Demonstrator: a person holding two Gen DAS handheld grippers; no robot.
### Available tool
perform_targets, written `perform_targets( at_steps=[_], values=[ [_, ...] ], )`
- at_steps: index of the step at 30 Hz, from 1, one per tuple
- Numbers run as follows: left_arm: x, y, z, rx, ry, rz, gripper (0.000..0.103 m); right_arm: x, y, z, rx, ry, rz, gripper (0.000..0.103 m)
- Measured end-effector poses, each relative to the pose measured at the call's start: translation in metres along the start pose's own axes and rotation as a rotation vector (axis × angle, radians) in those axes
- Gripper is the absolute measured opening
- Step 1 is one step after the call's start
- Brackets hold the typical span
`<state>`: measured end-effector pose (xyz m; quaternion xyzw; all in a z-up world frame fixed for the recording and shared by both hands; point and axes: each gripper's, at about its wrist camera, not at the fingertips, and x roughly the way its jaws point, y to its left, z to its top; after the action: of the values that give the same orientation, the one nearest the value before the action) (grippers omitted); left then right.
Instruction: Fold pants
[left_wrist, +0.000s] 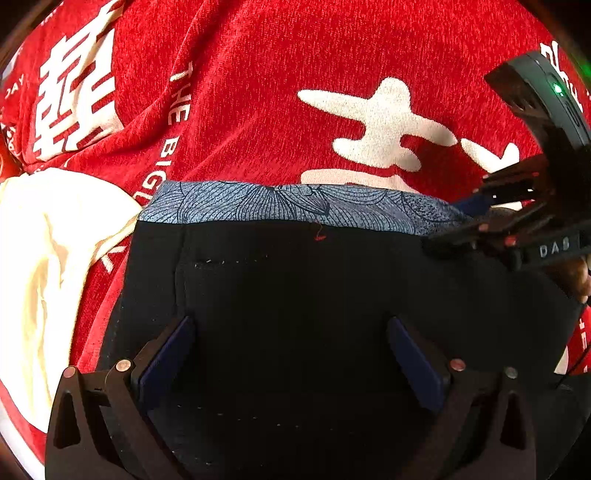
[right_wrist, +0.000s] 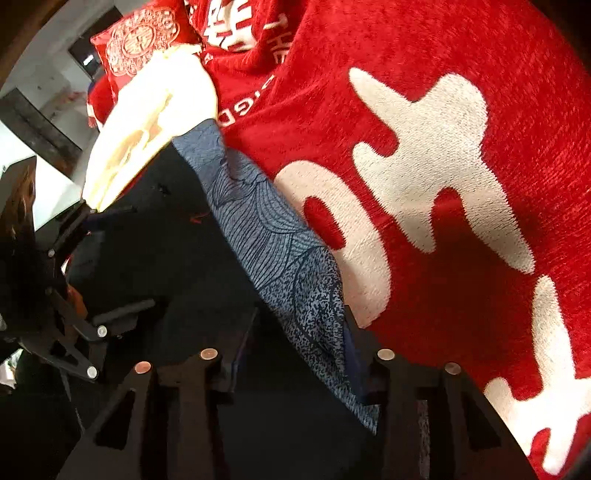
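A red fleece blanket (left_wrist: 258, 92) printed with large white characters covers the surface, with a crumpled cream cloth (left_wrist: 48, 258) at its left. On the blanket lie the black pants (left_wrist: 295, 295), waistband edge turned to show a blue-grey patterned lining (left_wrist: 277, 203). The left gripper (left_wrist: 291, 354) hovers over them, jaws wide apart and empty, while the right gripper (right_wrist: 295, 365) has its jaws set around the waistband corner; folding seems barely begun.

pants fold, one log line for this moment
black pants with blue patterned waistband | flat on red blanket | left gripper open above | right gripper straddling waistband edge
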<state>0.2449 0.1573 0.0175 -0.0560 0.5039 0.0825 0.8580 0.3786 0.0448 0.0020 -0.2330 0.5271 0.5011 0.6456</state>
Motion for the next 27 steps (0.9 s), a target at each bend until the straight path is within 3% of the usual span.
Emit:
perform_targets(
  at_steps=[1, 4, 8, 14, 18, 20, 25, 27],
  values=[
    [0.000, 0.000, 0.000, 0.001, 0.001, 0.001, 0.103, 0.001, 0.001, 0.000, -0.002, 0.009, -0.003, 0.039],
    [-0.003, 0.002, 0.003, -0.003, 0.017, -0.010, 0.103, -0.005, 0.004, 0.002, 0.018, -0.007, -0.017, 0.015],
    [-0.013, 0.009, 0.010, -0.035, 0.034, -0.058, 0.103, -0.025, 0.024, -0.006, -0.015, -0.090, -0.084, 0.014],
    [-0.019, 0.029, 0.049, -0.190, 0.057, -0.156, 0.103, -0.050, 0.078, -0.034, -0.094, -0.186, -0.196, 0.014],
    [0.004, 0.034, 0.079, -0.287, 0.152, -0.130, 0.103, -0.052, 0.086, -0.044, -0.089, -0.221, -0.237, 0.014],
    [0.015, 0.034, 0.083, -0.349, 0.236, -0.155, 0.103, -0.053, 0.089, -0.046, -0.091, -0.234, -0.272, 0.014],
    [0.045, 0.015, 0.090, -0.430, 0.421, -0.127, 0.103, -0.044, 0.100, -0.046, -0.137, -0.223, -0.360, 0.014],
    [0.057, 0.009, 0.092, -0.453, 0.459, -0.023, 0.100, -0.042, 0.100, -0.045, -0.139, -0.224, -0.372, 0.014]
  ],
)
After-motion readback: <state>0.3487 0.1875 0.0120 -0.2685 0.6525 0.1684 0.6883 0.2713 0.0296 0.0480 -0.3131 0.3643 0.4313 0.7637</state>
